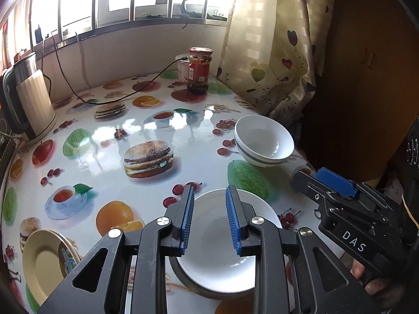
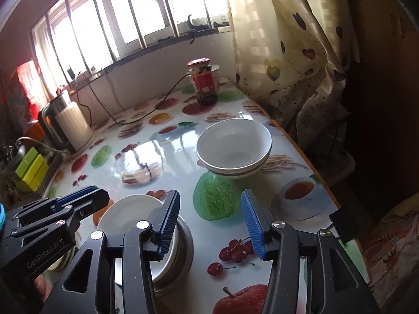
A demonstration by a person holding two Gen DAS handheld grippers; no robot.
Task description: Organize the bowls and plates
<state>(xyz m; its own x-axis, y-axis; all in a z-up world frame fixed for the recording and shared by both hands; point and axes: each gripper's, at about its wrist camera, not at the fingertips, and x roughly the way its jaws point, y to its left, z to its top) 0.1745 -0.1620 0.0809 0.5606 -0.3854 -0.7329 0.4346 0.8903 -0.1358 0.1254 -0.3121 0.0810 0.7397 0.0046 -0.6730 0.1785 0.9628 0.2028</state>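
A white plate point(image 1: 217, 238) rests on a metal dish point(image 1: 183, 284) near the table's front edge. My left gripper point(image 1: 209, 191) hovers just over it, open, its blue pads apart and touching nothing. Two stacked white bowls with grey bands point(image 1: 264, 141) stand further back on the right. At the lower left a yellow plate point(image 1: 44, 259) lies on a patterned one. In the right wrist view my right gripper point(image 2: 209, 196) is open and holds nothing, to the right of the white plate point(image 2: 125, 217) and in front of the bowls point(image 2: 233, 146). The left gripper point(image 2: 78, 198) shows at that view's left.
A kettle point(image 1: 28, 104) stands at the back left with a black cable point(image 1: 104, 102) running across the table. A red-lidded jar point(image 1: 200, 70) and a white cup stand at the back. A curtain point(image 1: 275, 52) hangs along the table's right edge point(image 2: 309, 162). Green boxes point(image 2: 31, 170) sit off the left.
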